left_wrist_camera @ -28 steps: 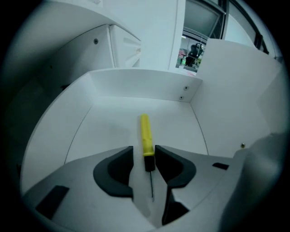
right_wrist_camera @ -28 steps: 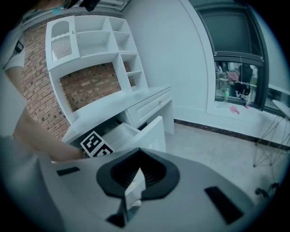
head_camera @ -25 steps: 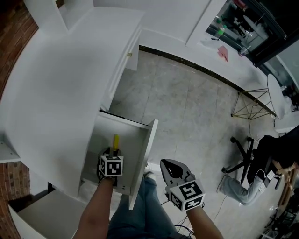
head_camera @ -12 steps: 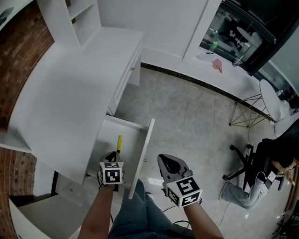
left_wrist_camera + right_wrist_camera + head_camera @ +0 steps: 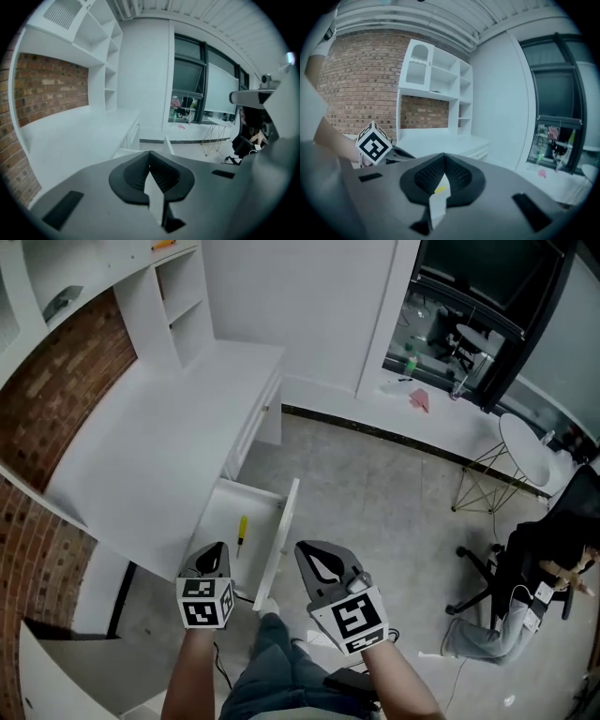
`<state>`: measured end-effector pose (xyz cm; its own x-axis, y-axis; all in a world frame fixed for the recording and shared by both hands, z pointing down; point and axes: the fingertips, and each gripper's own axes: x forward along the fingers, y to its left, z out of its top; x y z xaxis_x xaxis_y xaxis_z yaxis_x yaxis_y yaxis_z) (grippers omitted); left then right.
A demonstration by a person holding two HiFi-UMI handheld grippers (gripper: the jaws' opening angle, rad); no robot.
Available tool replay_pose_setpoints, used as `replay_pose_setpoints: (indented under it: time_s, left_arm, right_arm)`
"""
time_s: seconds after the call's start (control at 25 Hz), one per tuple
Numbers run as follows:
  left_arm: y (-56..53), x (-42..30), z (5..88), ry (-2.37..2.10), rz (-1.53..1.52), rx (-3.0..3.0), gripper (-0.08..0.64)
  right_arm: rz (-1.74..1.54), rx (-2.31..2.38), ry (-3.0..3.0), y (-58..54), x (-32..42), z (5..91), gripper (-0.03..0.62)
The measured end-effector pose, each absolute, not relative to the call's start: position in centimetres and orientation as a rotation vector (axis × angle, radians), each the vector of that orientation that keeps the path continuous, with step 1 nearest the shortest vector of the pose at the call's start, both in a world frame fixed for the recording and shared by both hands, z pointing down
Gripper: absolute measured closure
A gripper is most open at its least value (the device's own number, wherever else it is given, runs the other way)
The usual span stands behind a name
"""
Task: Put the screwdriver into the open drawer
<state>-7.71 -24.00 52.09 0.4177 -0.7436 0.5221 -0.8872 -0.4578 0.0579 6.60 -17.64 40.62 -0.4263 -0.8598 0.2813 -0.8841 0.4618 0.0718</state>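
The screwdriver (image 5: 241, 532), with a yellow handle and a dark shaft, lies loose on the floor of the open white drawer (image 5: 278, 538) under the desk. My left gripper (image 5: 217, 547) hangs above the drawer's near end, apart from the screwdriver. Its jaws have just been closing and are now shut with nothing between them, as the left gripper view (image 5: 150, 153) also shows. My right gripper (image 5: 305, 547) floats to the right of the drawer front, shut and empty (image 5: 444, 155). The left gripper's marker cube (image 5: 373, 144) shows in the right gripper view.
A long white desk (image 5: 159, 437) runs along a brick wall (image 5: 66, 371), with white shelves (image 5: 178, 296) at its far end. A wire-legged table (image 5: 492, 465) and a person on an office chair (image 5: 534, 559) are at the right. Grey floor (image 5: 375, 484) lies between.
Both grippers have risen and drawn back toward me. The left one has come out of the drawer, leaving the screwdriver lying inside. The head view now takes in more of the room.
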Motion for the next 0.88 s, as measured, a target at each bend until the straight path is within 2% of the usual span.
replay_pose_setpoints:
  time_s: [0.36, 0.88]
  left_arm:
    - [-18.1, -10.2, 41.0, -1.572, 0.303, 2.551, 0.546]
    - [-18.2, -13.2, 32.7, -1.625, 0.137, 2.781, 0.546]
  right_arm:
    - [-0.132, 1.598, -2.48, -11.4, 4.7, 33.8, 0.581]
    - [-0.084, 1.769, -2.457, -13.0, 4.2, 30.8, 0.581]
